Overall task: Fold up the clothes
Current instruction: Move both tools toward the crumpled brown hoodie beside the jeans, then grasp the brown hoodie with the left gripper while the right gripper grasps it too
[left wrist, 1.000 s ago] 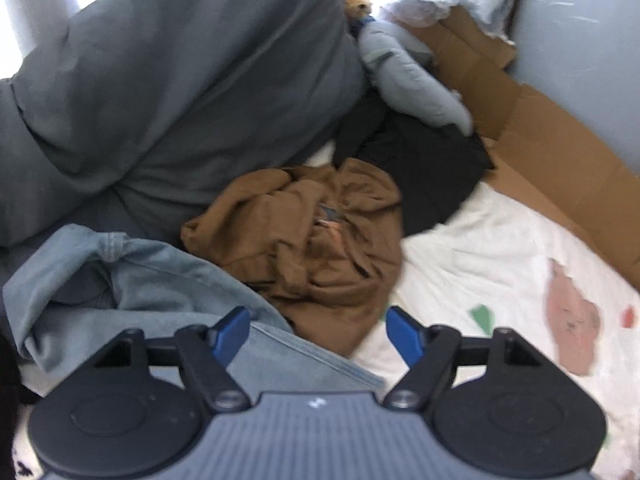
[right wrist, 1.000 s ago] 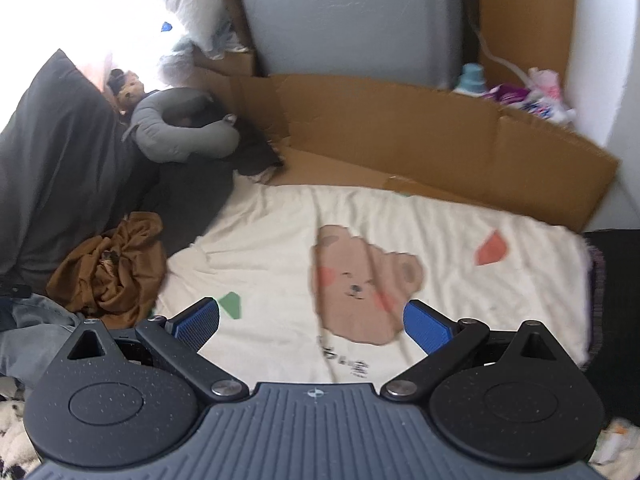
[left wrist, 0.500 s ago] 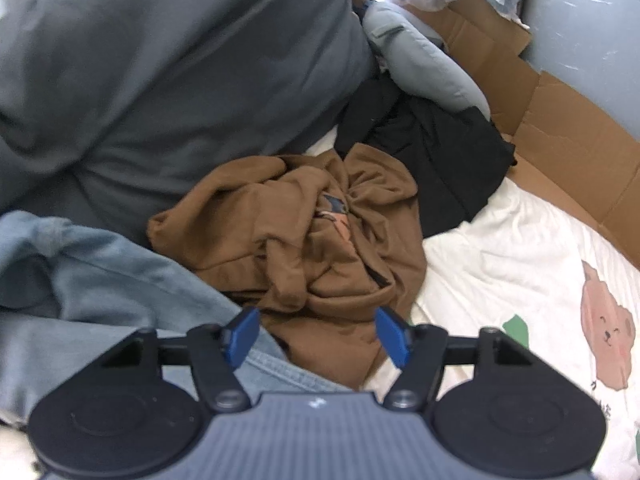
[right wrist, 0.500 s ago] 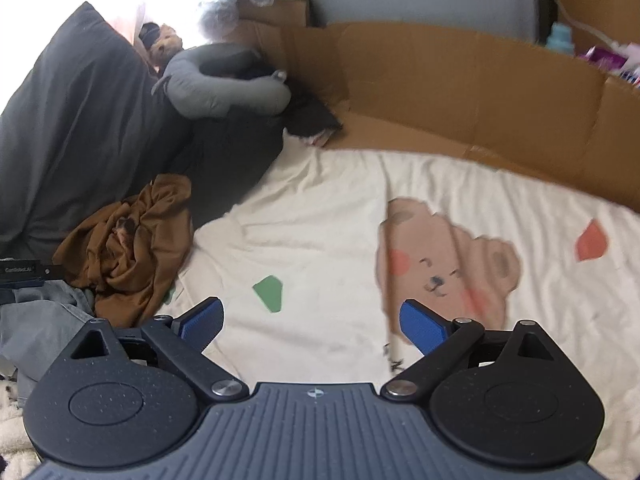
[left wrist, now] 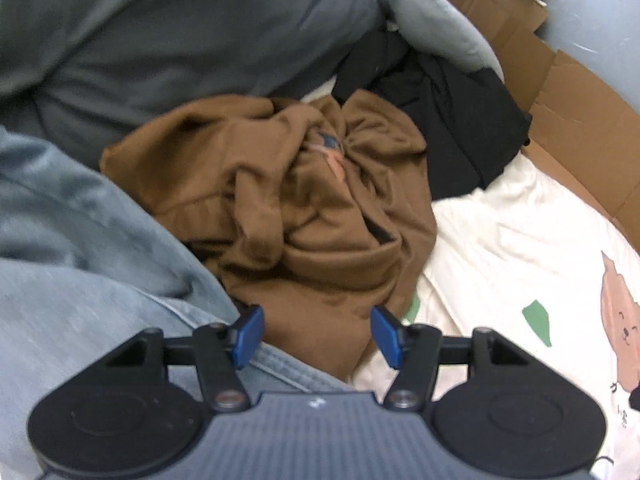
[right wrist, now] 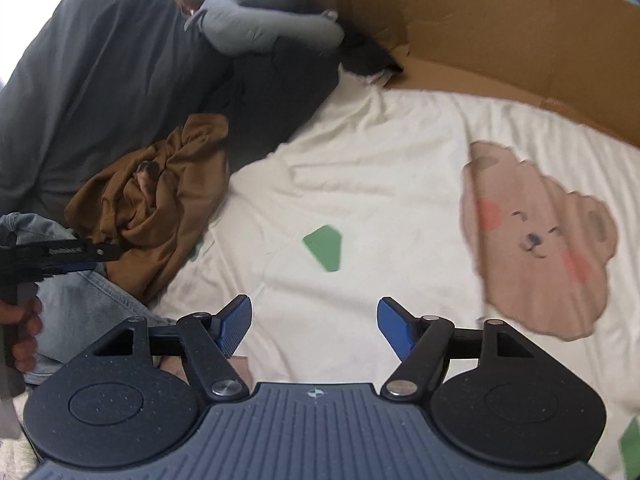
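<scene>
A brown top (left wrist: pixel 304 200) is seen crumpled, with a small pink and blue patch that may be a print. Light blue jeans (left wrist: pixel 80 264) are seen on the left. The cream blanket (right wrist: pixel 380 184) is patterned with a pink-cheeked tan bear (right wrist: pixel 532 240) and green shapes (right wrist: pixel 324 246). Blue pads (right wrist: pixel 234 322) are seen on the black gripper.

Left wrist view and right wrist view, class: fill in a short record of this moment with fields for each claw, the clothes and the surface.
left claw: open, empty, low over the near edge of the brown top
right claw: open, empty, above the sheet
brown top: crumpled heap, unfolded
jeans: light blue, left of the brown top, overlapping its edge
black garment: bunched behind the brown top
sheet: cream with a bear print, bare in front of the right claw
folding: not yet begun
</scene>
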`<state>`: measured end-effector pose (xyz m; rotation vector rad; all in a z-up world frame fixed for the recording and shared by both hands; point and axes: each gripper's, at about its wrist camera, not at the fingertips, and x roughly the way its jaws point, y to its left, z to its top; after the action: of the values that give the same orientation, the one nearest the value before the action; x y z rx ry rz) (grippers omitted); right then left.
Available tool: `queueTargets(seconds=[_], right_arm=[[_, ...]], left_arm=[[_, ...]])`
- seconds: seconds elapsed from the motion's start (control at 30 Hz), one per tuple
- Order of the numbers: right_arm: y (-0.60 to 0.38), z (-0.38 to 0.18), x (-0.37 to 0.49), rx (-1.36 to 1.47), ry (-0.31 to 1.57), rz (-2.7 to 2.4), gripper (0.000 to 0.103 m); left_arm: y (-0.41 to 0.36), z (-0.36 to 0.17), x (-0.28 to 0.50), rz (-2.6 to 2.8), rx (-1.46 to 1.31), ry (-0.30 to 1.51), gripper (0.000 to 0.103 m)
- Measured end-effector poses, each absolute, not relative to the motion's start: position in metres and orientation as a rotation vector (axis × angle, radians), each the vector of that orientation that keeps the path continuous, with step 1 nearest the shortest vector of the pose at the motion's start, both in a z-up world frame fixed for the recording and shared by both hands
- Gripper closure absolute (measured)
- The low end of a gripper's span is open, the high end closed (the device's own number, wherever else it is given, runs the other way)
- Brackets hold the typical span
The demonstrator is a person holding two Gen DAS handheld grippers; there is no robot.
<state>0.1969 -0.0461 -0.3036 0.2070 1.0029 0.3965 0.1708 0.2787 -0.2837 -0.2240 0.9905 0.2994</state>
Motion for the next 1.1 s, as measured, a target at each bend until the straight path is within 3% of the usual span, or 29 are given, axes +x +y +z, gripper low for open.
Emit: queueTargets(seconds=[0.33,0.4,0.47,0.57,0.77,1.1], right_arm=[[0.008,-0.324,0.228,0.203,1.005,0.491,0.030],[0.018,-0.327,0.233,0.210,1.008,0.508,0.030],[0.027,-0.330,0.237,0.214,1.009,0.522,0.030],[0.040,-0.335,0.243,0.220,1.011,0.543,0.031],[0.065,-0.345,0.255,0.242,1.016,0.581,0.040],[0.101,-0.364,0.276,0.331,1.039,0.618,0.041]], left_arm=[[0.291,-0.318,0.175,0.342,-0.264,1.029,0.043],[0.291,-0.320,0.175,0.339,-0.273,1.023,0.049],[0.293,-0.321,0.173,0.347,-0.303,1.016,0.076],[0.298,-0.321,0.169,0.341,-0.367,0.998,0.092],[0.302,-0.295,0.156,0.324,-0.379,0.889,0.097],[0.319,-0.255,0.143,0.351,-0.408,0.783,0.098]])
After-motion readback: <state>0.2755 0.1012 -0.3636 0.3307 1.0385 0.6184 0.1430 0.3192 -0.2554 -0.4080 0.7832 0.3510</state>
